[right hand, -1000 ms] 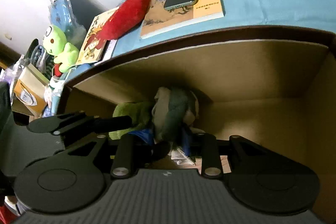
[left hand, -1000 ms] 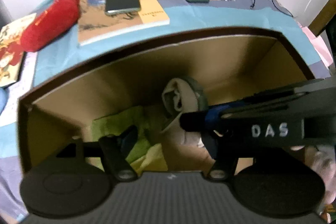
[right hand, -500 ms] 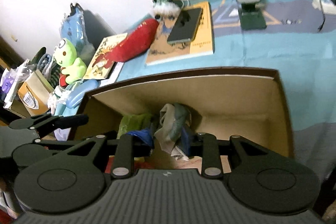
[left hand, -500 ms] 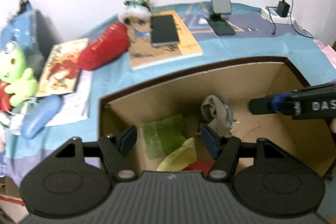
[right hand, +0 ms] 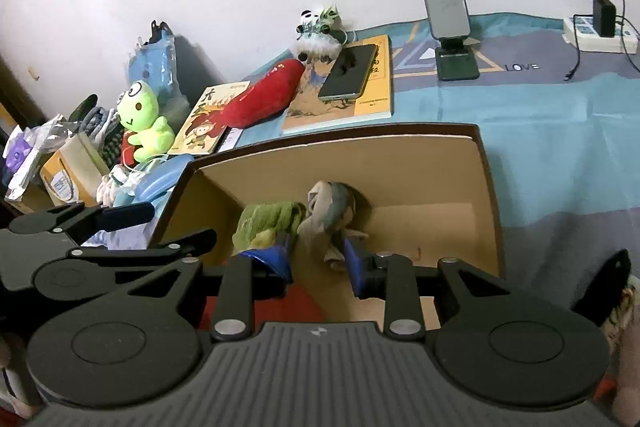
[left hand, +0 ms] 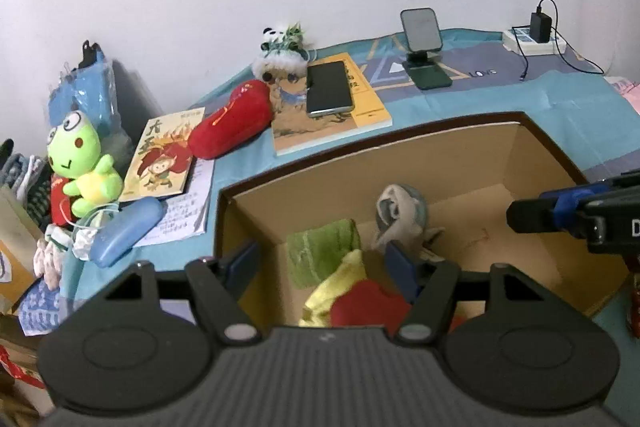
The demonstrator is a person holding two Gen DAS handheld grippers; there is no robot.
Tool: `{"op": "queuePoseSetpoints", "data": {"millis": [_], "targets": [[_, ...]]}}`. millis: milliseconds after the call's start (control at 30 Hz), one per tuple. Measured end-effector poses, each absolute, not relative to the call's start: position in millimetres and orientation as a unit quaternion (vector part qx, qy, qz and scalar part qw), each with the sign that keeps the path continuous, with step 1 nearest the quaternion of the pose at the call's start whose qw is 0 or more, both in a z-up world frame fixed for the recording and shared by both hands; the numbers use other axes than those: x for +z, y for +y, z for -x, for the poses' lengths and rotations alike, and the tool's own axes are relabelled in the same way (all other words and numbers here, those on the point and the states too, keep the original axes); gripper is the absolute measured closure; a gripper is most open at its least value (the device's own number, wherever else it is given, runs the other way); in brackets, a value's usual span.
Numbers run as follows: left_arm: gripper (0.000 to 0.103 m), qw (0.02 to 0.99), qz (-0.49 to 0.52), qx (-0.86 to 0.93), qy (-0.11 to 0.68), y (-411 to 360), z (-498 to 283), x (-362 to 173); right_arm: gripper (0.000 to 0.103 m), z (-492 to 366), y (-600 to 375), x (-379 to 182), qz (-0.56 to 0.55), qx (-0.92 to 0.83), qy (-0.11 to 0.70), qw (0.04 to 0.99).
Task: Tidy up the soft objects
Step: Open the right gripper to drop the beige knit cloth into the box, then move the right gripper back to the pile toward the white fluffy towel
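Your left tongs (left hand: 324, 263) are hovering above the near-left part of the open cardboard box (left hand: 440, 143), their blue-padded fingers spread wide with nothing between them. Your right tongs (right hand: 318, 257) are hanging over the middle of the same box (right hand: 486, 187) with the fingers parted; the grey-green rolled cloth (right hand: 332, 211) is showing between the pads, but whether they are touching it cannot be told, and in the left view the cloth (left hand: 398, 211) is standing on the box floor against the back wall. Just left of it a green towel (left hand: 322, 251) is lying on the floor of the box, and nearer to you a yellow cloth (left hand: 340, 283) and a red soft item (left hand: 368, 307) are sitting in the near-left corner. Outside the box, on the blue patterned bed cover (left hand: 500, 95), a red plush (left hand: 232, 125) is lying between a picture book (left hand: 164, 155) and an orange book (left hand: 332, 119) with a phone (left hand: 329, 89) resting on it. A small panda toy (left hand: 282, 57) is sitting behind them by the wall, a green frog plush (left hand: 80, 163) is sitting far left, and a blue case (left hand: 128, 231) is lying below the frog. A phone stand (left hand: 424, 47) and a charger (left hand: 540, 27) are standing at the far right.
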State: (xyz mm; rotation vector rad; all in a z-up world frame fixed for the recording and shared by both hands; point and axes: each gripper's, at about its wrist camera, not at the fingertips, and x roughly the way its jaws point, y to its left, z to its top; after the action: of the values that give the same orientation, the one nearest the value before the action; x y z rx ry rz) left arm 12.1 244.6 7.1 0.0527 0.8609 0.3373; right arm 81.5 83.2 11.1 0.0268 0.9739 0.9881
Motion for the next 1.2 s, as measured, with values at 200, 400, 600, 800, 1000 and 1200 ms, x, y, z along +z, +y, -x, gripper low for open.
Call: {"op": "queuePoseSetpoints", "data": {"millis": [200,400,600,800,1000,1200], "targets": [[0.034,0.894,-0.026,0.185,0.408,220.4,1.7,14.0,0.090,-63.6,59.9,13.7,-0.006,0.457,0.446,0.769],[0.033,0.889,-0.015,0.200,0.411,196.4,16.5,18.3,0.090,-46.4,33.9,18.5,0.000,0.460,0.435,0.774],[0.033,0.886,-0.010,0.209,0.414,167.4,31.2,18.3,0.089,-36.6,9.3,12.0,0.005,0.455,0.442,0.773],[0.032,0.878,-0.003,0.210,0.430,139.4,43.0,8.8,0.088,-25.9,-14.7,0.7,0.015,0.450,0.458,0.767],[0.032,0.869,0.004,0.206,0.451,112.9,53.7,-7.9,0.088,-17.1,-35.4,-8.3,0.026,0.436,0.474,0.765],[0.032,0.859,0.011,0.190,0.475,90.8,58.6,-27.8,0.088,-7.8,-56.7,-17.8,0.032,0.416,0.492,0.764]]}}
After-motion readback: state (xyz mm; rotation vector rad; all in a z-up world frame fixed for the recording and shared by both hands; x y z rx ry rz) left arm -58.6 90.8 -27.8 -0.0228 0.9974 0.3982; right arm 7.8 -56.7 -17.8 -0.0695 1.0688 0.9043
